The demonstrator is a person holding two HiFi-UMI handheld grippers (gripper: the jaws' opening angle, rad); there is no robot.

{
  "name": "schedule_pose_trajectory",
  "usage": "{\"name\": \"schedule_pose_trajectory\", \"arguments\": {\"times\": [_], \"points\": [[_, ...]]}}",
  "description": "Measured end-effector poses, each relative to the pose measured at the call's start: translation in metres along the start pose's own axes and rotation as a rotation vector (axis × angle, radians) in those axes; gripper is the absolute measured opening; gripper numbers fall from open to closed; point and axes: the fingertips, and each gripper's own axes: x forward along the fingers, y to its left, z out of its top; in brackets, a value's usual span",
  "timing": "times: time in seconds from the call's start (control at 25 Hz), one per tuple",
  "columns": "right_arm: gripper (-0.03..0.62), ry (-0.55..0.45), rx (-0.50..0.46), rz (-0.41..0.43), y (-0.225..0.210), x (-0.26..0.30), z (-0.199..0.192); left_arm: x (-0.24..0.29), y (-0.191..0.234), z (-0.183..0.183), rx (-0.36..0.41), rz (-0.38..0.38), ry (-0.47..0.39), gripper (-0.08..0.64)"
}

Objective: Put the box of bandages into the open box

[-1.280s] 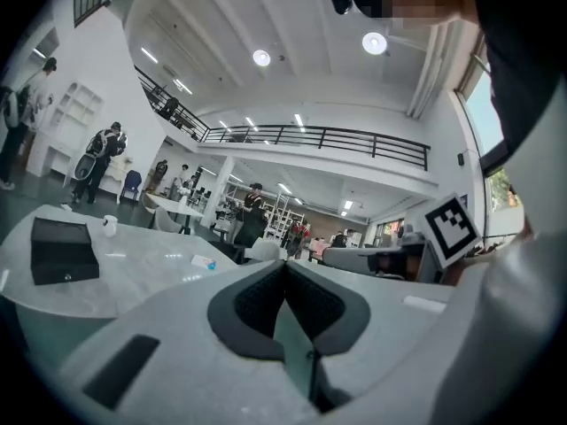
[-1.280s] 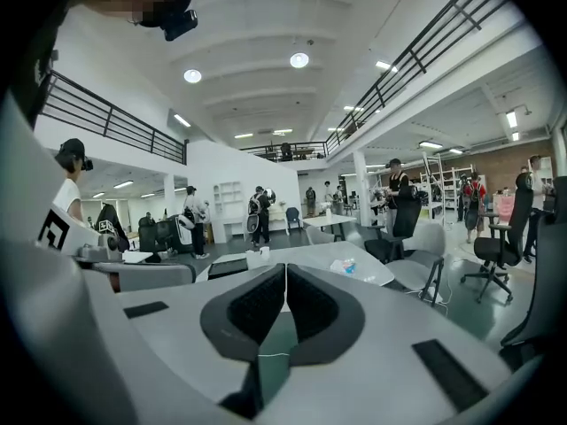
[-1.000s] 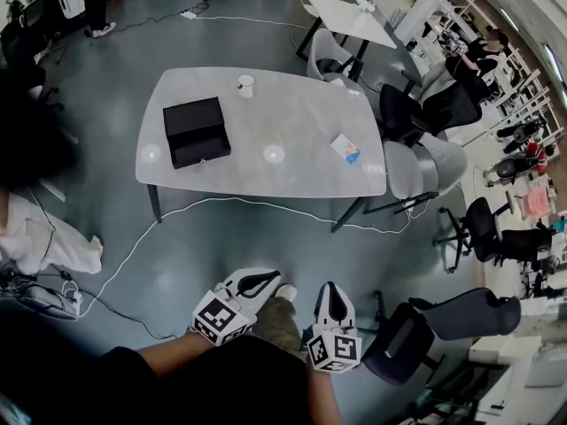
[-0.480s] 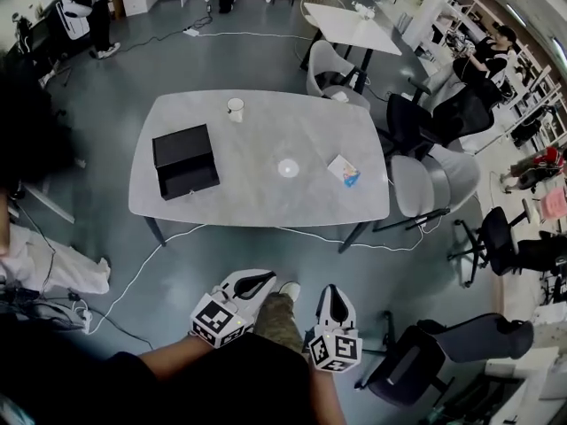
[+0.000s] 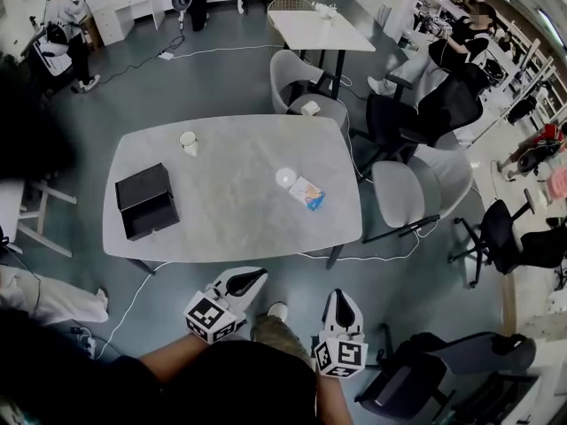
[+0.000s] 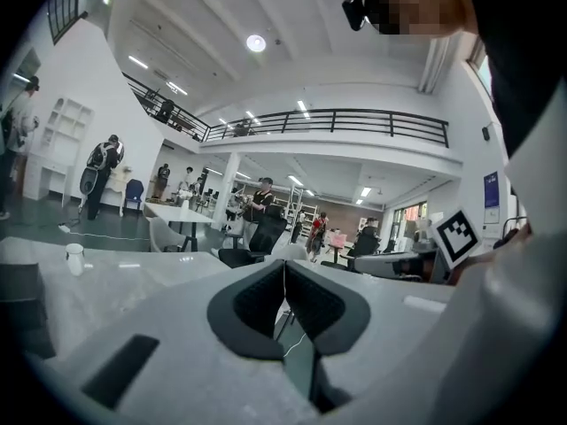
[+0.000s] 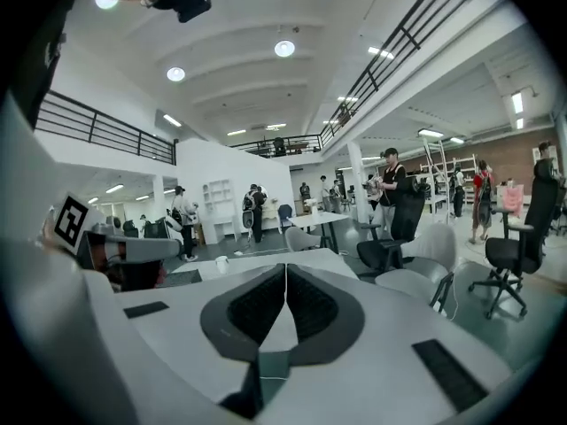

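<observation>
The small box of bandages (image 5: 307, 193), white with blue and orange print, lies flat on the right half of the grey table (image 5: 232, 211). The open black box (image 5: 145, 201) sits at the table's left end, its lid raised toward the far side. My left gripper (image 5: 255, 275) and right gripper (image 5: 343, 297) hang low in front of me, short of the table's near edge and well away from both boxes. Both are shut with nothing between their pads. In the right gripper view the table and cup (image 7: 221, 258) show beyond the closed jaws.
A white paper cup (image 5: 188, 142) stands at the table's far left. Grey chairs (image 5: 410, 178) crowd the table's right end and far side (image 5: 301, 73). A white cable (image 5: 142, 292) trails on the floor under the table. People stand at the back left and right.
The view has shifted: the table now sits lower and further left in the head view, closer to me. Both grippers stay shut and low, in nearly the same place.
</observation>
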Motion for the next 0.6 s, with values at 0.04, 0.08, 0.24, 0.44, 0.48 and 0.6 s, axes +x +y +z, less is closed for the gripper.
{"name": "schedule_pose_trajectory", "arguments": {"times": [0.04, 0.08, 0.24, 0.44, 0.48, 0.6], "points": [[0.012, 0.002, -0.01, -0.008, -0.014, 0.003, 0.002, 0.011, 0.001, 0.001, -0.016, -0.003, -0.005, 0.017], [0.012, 0.004, -0.009, -0.012, -0.027, 0.006, 0.003, 0.021, 0.003, 0.001, -0.036, -0.003, -0.005, 0.017], [0.012, 0.011, 0.02, -0.008, -0.072, 0.022, 0.007, 0.052, 0.01, -0.01, -0.047, 0.045, 0.045, 0.017], [0.014, 0.007, 0.075, -0.03, -0.113, 0.03, 0.009, 0.083, 0.009, -0.016, 0.008, 0.055, 0.115, 0.017], [0.014, 0.012, 0.076, -0.027, -0.117, 0.033, 0.008, 0.089, 0.009, -0.017, 0.016, 0.046, 0.122, 0.017], [0.012, 0.032, 0.081, -0.014, -0.124, 0.043, 0.0, 0.107, 0.009, -0.021, 0.01, 0.021, 0.126, 0.017]]}}
